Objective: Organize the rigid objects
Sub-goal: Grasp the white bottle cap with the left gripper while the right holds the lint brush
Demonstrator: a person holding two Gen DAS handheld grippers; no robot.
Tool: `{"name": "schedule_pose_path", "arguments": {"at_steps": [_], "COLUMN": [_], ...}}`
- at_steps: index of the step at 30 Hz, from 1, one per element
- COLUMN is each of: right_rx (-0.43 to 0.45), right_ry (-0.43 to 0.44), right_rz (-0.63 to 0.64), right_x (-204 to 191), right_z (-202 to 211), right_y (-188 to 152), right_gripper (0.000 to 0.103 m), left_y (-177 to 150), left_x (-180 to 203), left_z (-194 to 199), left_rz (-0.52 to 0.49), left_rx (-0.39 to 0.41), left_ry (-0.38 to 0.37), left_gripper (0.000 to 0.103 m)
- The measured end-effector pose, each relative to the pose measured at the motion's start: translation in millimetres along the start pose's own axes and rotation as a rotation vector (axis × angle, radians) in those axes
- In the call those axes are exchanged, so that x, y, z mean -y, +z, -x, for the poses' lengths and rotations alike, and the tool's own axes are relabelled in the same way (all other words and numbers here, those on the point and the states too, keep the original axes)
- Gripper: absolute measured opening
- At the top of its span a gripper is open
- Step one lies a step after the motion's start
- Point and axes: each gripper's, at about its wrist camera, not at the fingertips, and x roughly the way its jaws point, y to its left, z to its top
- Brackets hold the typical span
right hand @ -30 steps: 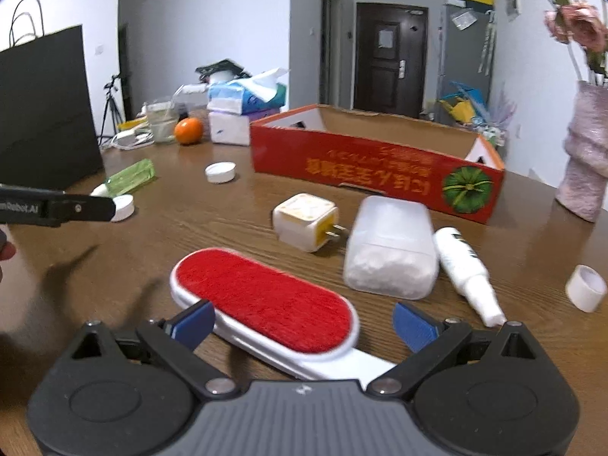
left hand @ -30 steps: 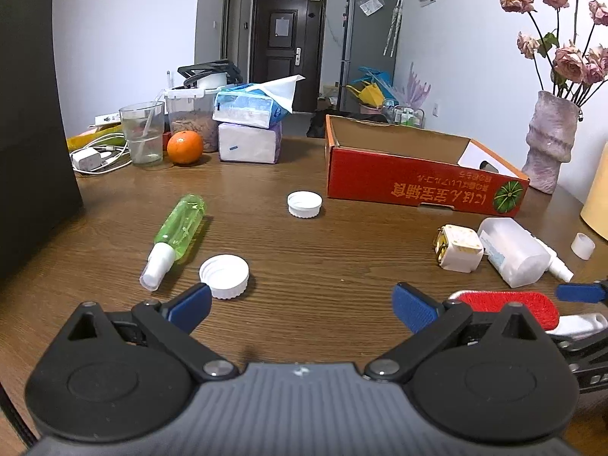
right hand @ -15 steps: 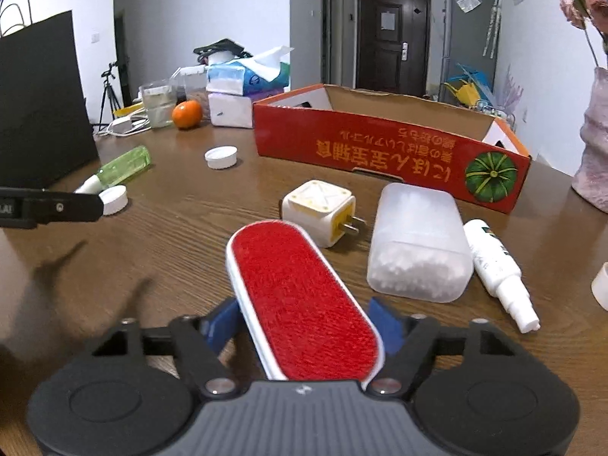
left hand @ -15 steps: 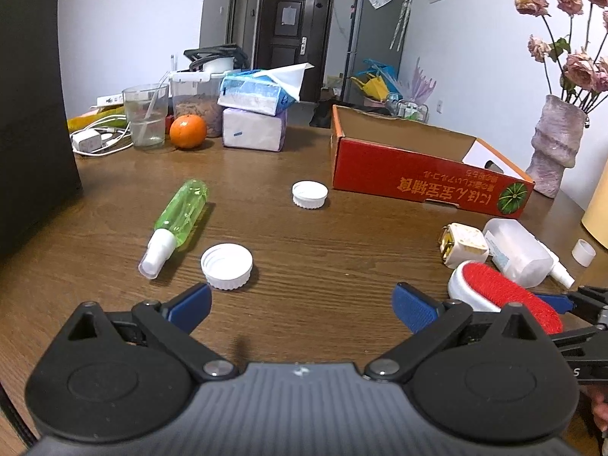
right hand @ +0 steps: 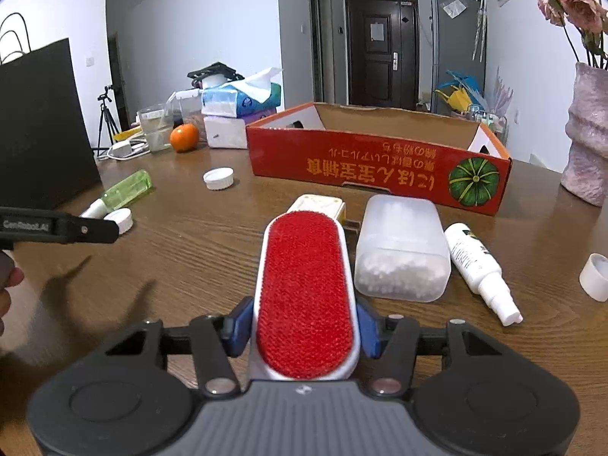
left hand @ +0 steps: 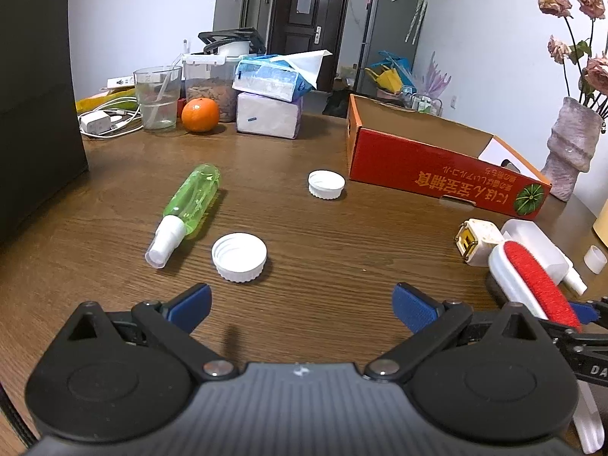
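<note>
We note the right gripper (right hand: 304, 328) clenched on the red lint brush (right hand: 306, 288), its blue jaws pressing the brush's white sides near the handle end. The brush points away from the camera, bristle face up, its far tip over the white charger plug (right hand: 321, 205). In the left wrist view the same brush (left hand: 532, 277) sits at the right edge, raised off the table (left hand: 323, 235).

The left gripper (left hand: 302, 304) hangs above bare wood with its jaws spread wide and nothing between them. Just beyond its left finger lies a white bottle cap (left hand: 239, 252), open side up. Left of that cap lies a green spray bottle (left hand: 188, 207) on its side, nozzle toward us. A second white cap (left hand: 326, 184) rests farther off, near the left corner of the red cardboard box (left hand: 437, 174).

Right of the brush we record a translucent plastic case (right hand: 402, 250) of small white pieces, and beside it a white spray bottle (right hand: 478, 269) on its side. A small white cap (right hand: 596, 275) stands apart at the far right.

At the far side of the table: an orange (left hand: 200, 114), a clear cup (left hand: 157, 97), stacked tissue packs (left hand: 271, 102), and a pink vase (left hand: 572, 148) at the right.
</note>
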Motion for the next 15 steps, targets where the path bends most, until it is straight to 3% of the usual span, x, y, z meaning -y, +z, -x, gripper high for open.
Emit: {"name": "schedule_pose_path", "arguments": {"at_steps": [8, 15], "right_rx": [0.091, 0.157], "right_ry": [-0.006, -0.094], "right_rz": [-0.033, -0.086], "right_x": [8, 29], "right_z": [26, 41], "right_y": [5, 10], "right_gripper": [0.055, 0.055], "left_y": [2, 10], "left_x": [0, -4], "left_z": [-10, -28], "left_rz": [-0.025, -0.057], "left_rx": [-0.005, -0.011], "left_ry": [0.024, 0.061], "left_gripper": [0.103, 0.103]}}
